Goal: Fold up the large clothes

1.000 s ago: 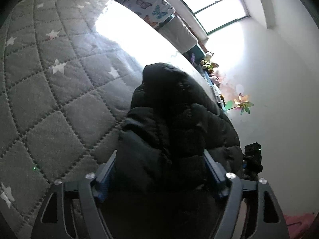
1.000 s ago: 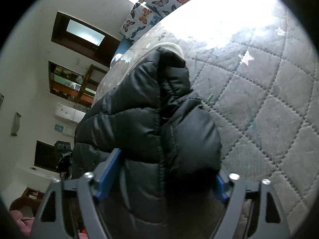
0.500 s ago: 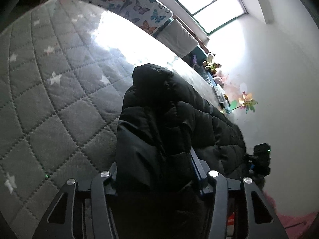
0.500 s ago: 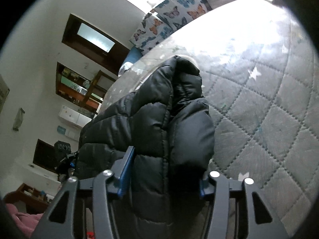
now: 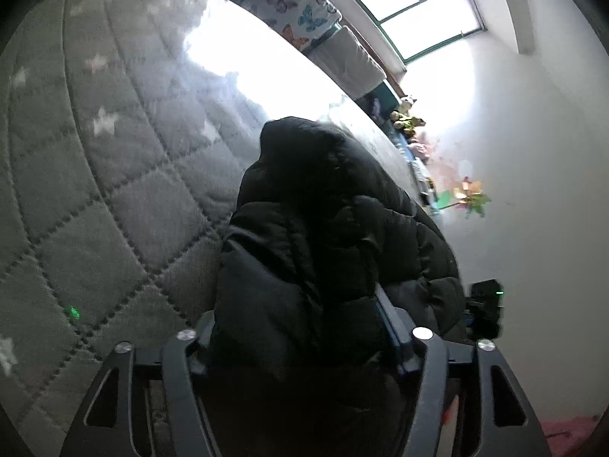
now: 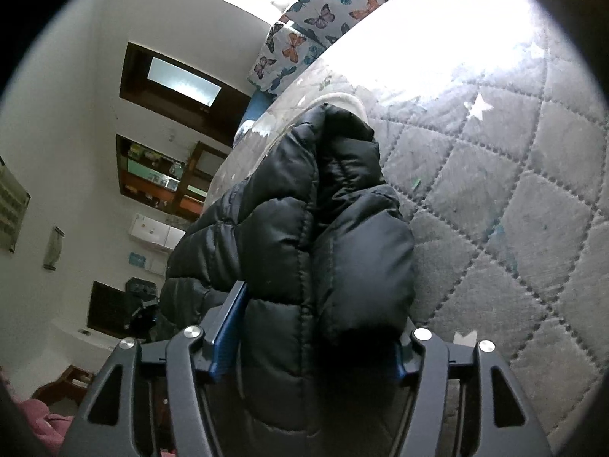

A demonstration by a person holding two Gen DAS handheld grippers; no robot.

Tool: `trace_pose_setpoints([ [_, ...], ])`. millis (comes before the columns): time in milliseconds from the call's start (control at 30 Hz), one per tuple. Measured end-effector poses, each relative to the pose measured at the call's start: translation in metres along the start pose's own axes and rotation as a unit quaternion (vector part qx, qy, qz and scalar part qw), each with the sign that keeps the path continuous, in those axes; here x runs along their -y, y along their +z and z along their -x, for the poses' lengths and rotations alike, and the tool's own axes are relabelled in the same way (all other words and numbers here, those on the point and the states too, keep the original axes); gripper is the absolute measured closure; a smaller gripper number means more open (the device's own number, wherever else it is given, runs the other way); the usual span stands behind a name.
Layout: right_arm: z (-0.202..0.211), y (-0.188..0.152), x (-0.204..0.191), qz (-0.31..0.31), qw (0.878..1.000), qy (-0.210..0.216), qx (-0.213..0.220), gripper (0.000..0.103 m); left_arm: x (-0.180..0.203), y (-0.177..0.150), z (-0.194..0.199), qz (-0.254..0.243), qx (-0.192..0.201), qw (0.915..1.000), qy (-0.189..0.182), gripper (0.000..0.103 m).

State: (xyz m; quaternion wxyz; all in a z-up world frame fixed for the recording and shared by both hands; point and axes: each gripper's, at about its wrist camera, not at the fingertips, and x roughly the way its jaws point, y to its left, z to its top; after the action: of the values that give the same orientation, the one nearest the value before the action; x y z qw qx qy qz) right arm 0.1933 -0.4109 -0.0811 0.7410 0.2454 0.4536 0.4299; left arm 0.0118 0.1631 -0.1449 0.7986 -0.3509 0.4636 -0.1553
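A black puffer jacket (image 5: 323, 209) lies bunched on a grey quilted bed cover with white stars (image 5: 114, 209). My left gripper (image 5: 297, 304) has a thick fold of the jacket between its fingers. Its blue right pad presses the fabric while the jaws are opening slightly. In the right wrist view the same jacket (image 6: 289, 228) bulges over my right gripper (image 6: 319, 304). Its blue pads (image 6: 228, 323) press both sides of the fold as these jaws also ease open. The quilt (image 6: 514, 228) spreads to the right.
Butterfly-print pillows (image 5: 300, 19) and a window (image 5: 411, 3) are at the bed's far end. Soft toys (image 5: 407, 118) and a paper pinwheel (image 5: 472, 198) line the white wall. A dark device (image 6: 141, 297) and wall shelves (image 6: 160, 179) stand beyond the bed's other side.
Both grippers went from wide jaws around the jacket to jaws closed in on its folds, then widened a little. The jacket is squeezed narrower between the pads.
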Motion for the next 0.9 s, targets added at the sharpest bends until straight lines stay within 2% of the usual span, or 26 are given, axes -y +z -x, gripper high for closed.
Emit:
trace_pose_setpoints([
  [67,0.006,-0.005,-0.01,0.016,1.0,-0.012,0.01,0.045,0.022,-0.001,0.006,-0.025,0.014,0.9991,0.032,0.049],
  [200,0.023,-0.01,-0.035,0.044,0.998,-0.024,0.03,0.053,0.059,-0.002,0.02,-0.058,0.027,0.9956,0.068,0.054],
  [500,0.058,0.008,-0.067,0.088,0.992,-0.035,0.088,0.057,0.15,0.027,0.037,-0.105,0.054,0.9915,0.053,0.057],
  [733,0.082,0.05,-0.07,0.109,0.983,-0.067,0.129,0.058,0.22,0.087,-0.004,-0.13,0.05,0.9897,0.033,0.057],
  [900,0.096,0.081,-0.059,0.113,0.977,-0.094,0.153,0.058,0.264,0.142,-0.066,-0.123,0.037,0.9917,0.012,0.057],
])
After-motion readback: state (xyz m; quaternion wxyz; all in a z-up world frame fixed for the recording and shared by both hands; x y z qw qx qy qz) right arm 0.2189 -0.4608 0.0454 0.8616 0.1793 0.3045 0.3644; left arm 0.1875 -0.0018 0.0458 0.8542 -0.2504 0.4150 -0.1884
